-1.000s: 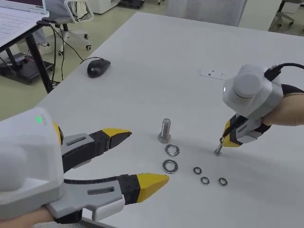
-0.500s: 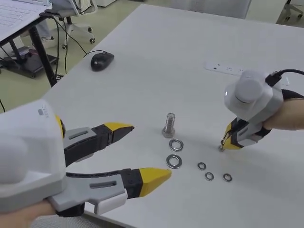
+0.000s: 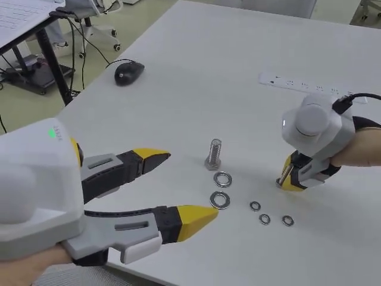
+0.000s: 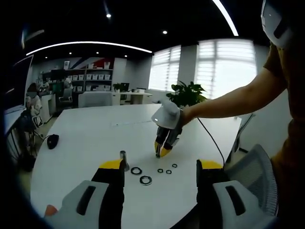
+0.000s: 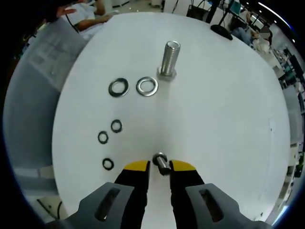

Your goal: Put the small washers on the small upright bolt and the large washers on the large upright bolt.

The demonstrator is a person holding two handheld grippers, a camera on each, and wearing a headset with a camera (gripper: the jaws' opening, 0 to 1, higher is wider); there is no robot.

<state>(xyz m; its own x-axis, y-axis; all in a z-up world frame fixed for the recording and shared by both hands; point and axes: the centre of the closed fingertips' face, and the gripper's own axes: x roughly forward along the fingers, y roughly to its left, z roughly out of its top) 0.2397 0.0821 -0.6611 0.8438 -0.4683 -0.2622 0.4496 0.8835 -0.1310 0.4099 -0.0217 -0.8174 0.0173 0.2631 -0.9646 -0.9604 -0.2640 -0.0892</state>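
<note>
The left gripper (image 3: 190, 185) is nearest, jaws wide apart, holding nothing. Just past it, two large washers (image 3: 219, 199) and three small washers (image 3: 264, 219) lie flat on the table (image 3: 238, 89). Behind them stands the large bolt (image 3: 215, 155) — and the right gripper (image 3: 286, 180) is pinched tight on the small bolt (image 5: 160, 163).

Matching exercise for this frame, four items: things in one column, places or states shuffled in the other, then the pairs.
1. large bolt
2. small bolt
3. left gripper
4. three small washers

A. open, holding nothing
B. lying flat on the table
C. standing upright, free
D. between the jaws of the right gripper

Pairs: 1-C, 2-D, 3-A, 4-B
</note>
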